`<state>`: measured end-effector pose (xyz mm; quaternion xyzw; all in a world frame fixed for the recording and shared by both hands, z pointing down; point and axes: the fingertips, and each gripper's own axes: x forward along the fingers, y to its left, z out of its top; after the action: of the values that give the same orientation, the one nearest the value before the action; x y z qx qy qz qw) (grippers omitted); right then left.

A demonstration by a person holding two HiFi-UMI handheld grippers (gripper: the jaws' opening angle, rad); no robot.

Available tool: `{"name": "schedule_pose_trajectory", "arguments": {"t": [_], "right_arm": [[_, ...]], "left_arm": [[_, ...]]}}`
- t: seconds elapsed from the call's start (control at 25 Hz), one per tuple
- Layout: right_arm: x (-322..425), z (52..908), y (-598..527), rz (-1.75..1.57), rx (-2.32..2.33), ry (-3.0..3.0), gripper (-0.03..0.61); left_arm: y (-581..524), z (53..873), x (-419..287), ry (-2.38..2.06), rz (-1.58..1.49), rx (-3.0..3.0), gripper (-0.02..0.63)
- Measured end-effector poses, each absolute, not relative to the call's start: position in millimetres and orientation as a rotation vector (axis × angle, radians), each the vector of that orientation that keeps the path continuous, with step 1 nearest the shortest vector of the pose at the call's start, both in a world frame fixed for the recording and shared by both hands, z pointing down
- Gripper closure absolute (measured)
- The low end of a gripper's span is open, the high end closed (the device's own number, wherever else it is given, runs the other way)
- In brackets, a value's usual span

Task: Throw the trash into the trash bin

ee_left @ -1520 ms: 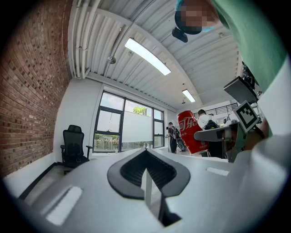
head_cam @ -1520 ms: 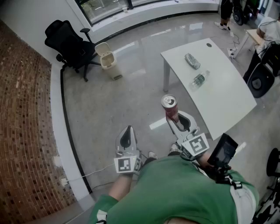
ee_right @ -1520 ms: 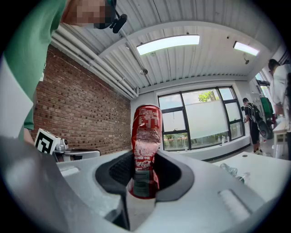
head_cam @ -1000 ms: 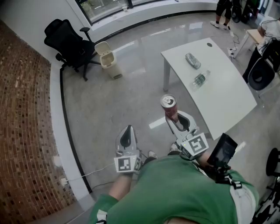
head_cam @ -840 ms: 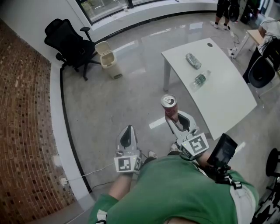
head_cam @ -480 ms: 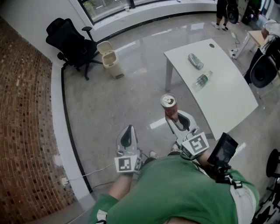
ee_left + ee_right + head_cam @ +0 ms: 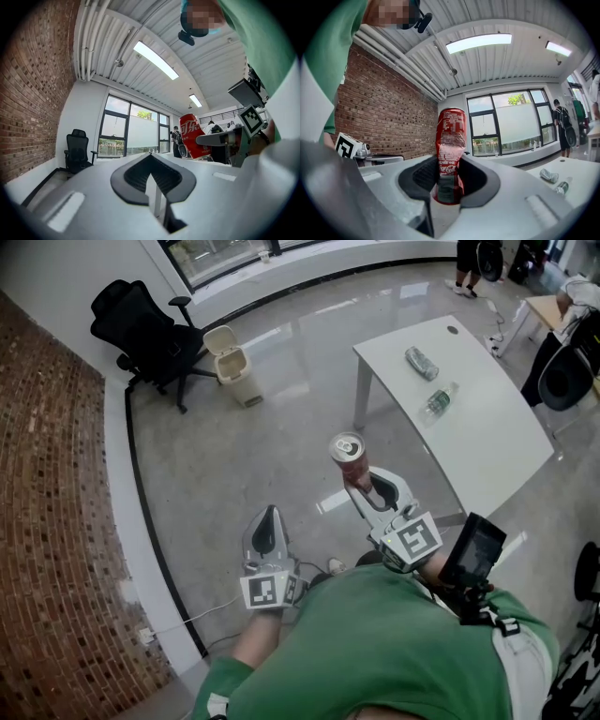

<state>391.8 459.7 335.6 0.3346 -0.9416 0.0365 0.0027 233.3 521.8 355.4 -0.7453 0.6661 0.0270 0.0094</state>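
Note:
A dented red soda can point(image 7: 347, 456) stands upright in my right gripper point(image 7: 358, 487), which is shut on its lower part, high above the floor. In the right gripper view the can point(image 7: 451, 136) rises between the dark pads point(image 7: 423, 177). My left gripper point(image 7: 265, 519) is held level beside it on the left, shut and with nothing in it; in its own view the pads point(image 7: 136, 173) meet at a point. The beige lidded trash bin point(image 7: 232, 361) stands on the floor far ahead, near the window wall.
A black office chair point(image 7: 141, 326) stands left of the bin. A white table point(image 7: 487, 442) on the right carries a crushed can point(image 7: 422, 362) and a plastic bottle point(image 7: 438, 401). A brick wall point(image 7: 47, 521) runs along the left. People stand at the far right.
Both grippers have shifted forward and a little left over the floor, the can going along in the right one. The table has slid rightwards in view.

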Motion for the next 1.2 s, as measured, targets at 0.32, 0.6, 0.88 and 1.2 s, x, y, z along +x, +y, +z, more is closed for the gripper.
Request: {"name": "schedule_pose_trajectory", "arguments": {"t": [0.32,0.6,0.88,1.2], "right_arm": [[354,332,461,0.077,1.054,-2.945,0.460],[326,328,447,0.065,1.004,-2.968,0.460],[301,333,403,0.074,0.943,-2.998,0.460],[288,332,338,0.112,0.882,-3.022,0.460]], "left_arm": [[532,359,194,2.117,0.104,-2.310,0.607],[524,356,173,2.157,0.115,-2.277,0.607],[488,356,148,2.218,0.108,-2.216,0.607],[428,345,139,2.251,0.092,-2.169,0.607]]}}
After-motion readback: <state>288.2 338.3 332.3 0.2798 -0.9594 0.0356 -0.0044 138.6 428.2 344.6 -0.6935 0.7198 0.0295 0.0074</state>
